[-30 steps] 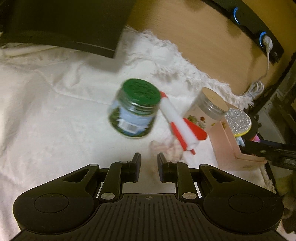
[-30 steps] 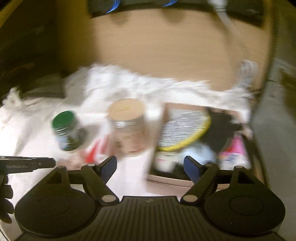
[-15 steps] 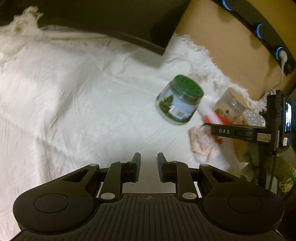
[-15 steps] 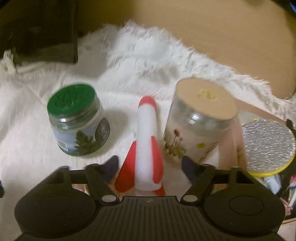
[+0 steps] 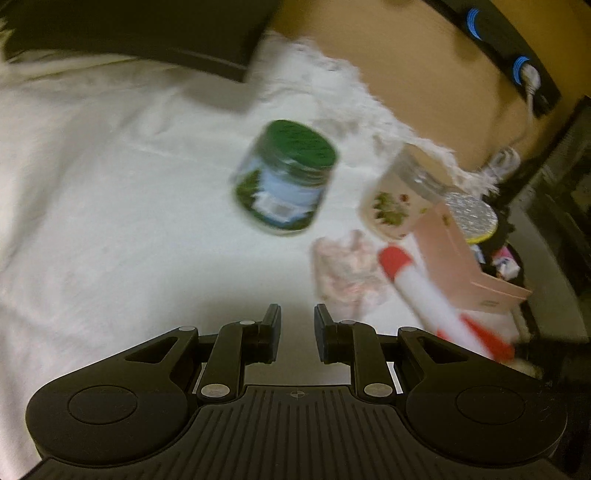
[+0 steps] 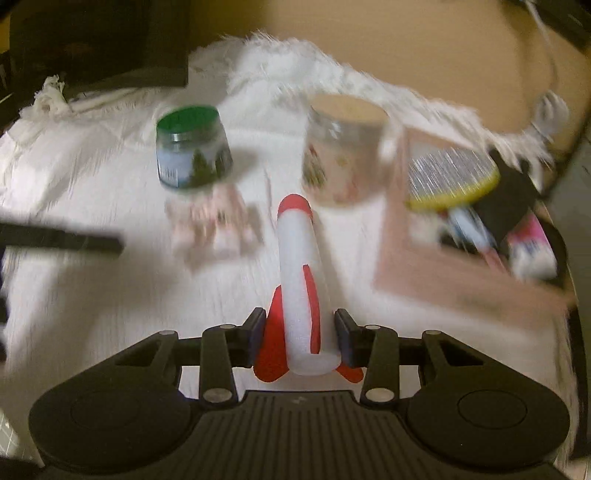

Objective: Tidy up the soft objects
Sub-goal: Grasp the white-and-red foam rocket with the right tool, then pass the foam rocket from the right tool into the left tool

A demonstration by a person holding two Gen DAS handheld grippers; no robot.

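A white foam rocket [image 6: 301,280] with a red nose and red fins sits between the fingers of my right gripper [image 6: 300,338], which is shut on its tail end and holds it off the white cloth [image 6: 92,295]. It also shows in the left wrist view [image 5: 424,291], at the right. A small crumpled pink cloth [image 5: 347,273] lies on the white cloth just ahead and right of my left gripper [image 5: 297,332], which is nearly closed and holds nothing. The pink cloth also shows in the right wrist view [image 6: 218,225].
A green-lidded jar [image 5: 286,182] and a floral jar [image 5: 395,199] with a tan lid stand on the white cloth. A pink box [image 6: 461,258] at the right holds a glittery disc [image 6: 450,173] and several small items. A dark block [image 5: 140,33] lies at the back left.
My right gripper has closed on the rocket's tail and lifted it back toward itself. The left gripper has swung right, bringing the pink cloth closer in front of it.
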